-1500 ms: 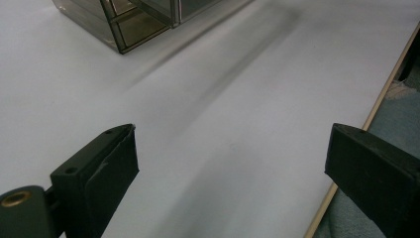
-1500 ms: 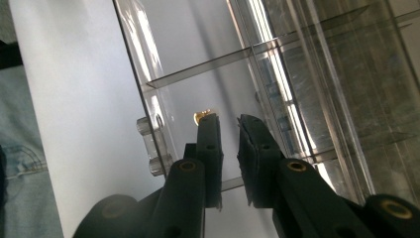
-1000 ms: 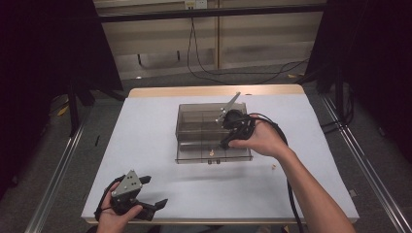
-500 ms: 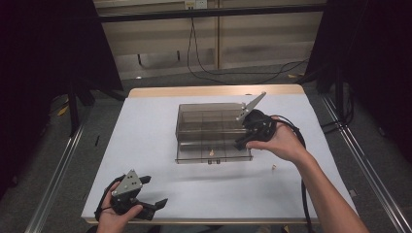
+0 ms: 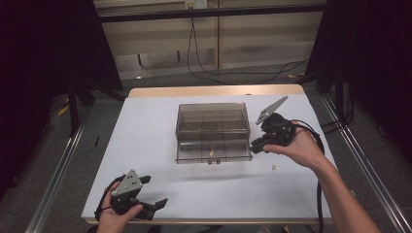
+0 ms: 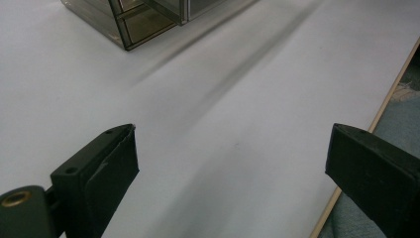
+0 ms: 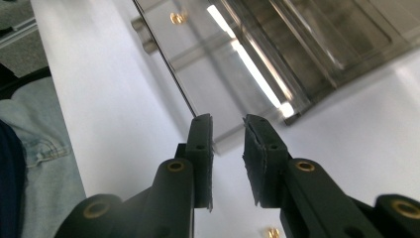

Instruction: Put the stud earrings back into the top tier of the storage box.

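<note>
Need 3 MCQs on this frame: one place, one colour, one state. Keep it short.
1. Where is the smoky clear plastic compartment box?
A table centre
B floor
C in a hand

2. The table top's colour?
A white
B green
C red

3. The left gripper is:
A open, empty
B shut on a screw
C shut on the box

Answers:
1 A, it sits mid-table between the left gripper and the right gripper.
2 A, the surface is plain white.
3 A, its jaws stand wide apart over bare table in the left gripper view.
</note>
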A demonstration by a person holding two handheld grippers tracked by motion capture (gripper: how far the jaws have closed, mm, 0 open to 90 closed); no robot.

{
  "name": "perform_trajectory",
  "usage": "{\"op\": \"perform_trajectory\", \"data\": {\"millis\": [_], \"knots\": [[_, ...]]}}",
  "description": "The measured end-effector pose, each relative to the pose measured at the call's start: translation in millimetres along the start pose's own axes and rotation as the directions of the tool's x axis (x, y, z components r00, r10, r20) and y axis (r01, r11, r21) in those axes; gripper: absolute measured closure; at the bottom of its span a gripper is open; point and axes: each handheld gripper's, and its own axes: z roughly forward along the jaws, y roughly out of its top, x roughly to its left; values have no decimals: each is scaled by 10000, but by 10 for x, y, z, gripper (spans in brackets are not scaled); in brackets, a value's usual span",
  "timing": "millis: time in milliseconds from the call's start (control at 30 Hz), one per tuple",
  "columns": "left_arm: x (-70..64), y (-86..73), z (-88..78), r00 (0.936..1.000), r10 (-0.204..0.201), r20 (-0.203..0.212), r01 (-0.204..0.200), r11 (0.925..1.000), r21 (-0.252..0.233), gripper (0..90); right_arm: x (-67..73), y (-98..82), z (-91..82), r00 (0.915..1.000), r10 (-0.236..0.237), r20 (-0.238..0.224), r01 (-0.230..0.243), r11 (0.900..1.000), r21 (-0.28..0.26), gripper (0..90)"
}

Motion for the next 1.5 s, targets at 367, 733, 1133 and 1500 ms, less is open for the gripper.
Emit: {"op": "perform_trajectory", "data": {"millis": [367, 733, 1133, 1500], "knots": [[6, -1, -2, 10000, 28, -32, -28, 10000, -72, 60, -6, -231, -21, 9993, 272, 237, -280, 9990, 342, 764], [3, -1, 0, 10000, 52, -28, -52, 10000, -76, 60, -54, -498, 84, 9971, 738, 165, -749, 9942, 777, 784], [0, -2, 3, 10000, -9, -1, 9, 10000, -52, 60, -156, -705, 262, 9933, 950, 662, -1069, 9721, 2088, 786], [-4, 0, 10, 10000, -10, 34, 10, 10000, -34, 61, -220, -754, 398, 9917, 730, 1058, -1018, 9483, 3005, 794]]}}
